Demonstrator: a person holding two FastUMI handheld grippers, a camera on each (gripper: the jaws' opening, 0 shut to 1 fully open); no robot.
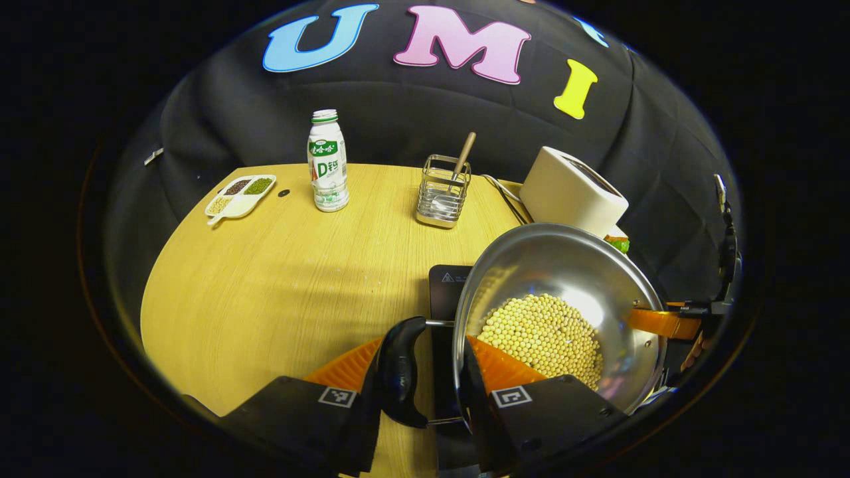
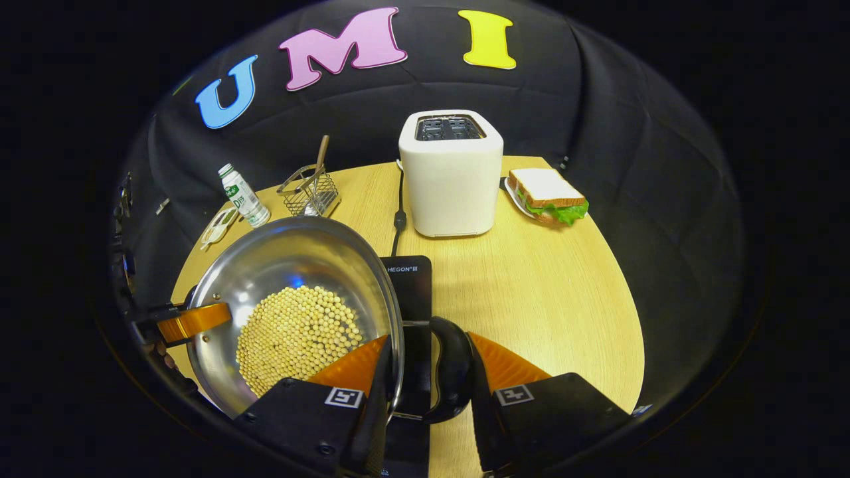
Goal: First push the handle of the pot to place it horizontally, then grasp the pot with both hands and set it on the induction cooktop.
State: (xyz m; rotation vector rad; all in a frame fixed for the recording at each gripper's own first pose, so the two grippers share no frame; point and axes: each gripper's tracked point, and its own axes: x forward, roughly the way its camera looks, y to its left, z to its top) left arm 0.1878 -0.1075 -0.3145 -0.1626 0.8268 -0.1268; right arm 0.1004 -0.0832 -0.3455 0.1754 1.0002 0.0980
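Gripping pot above HEGON cooktop

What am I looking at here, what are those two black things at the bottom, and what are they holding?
Each picture comes from a camera riding on a handheld two-finger gripper, carried by a person. The left gripper and right gripper each clamp a side handle of a steel pot of beans, held over a black induction cooktop. On the wooden table stand a toaster, a sandwich, a bottle, a wire utensil holder and a small divided dish.
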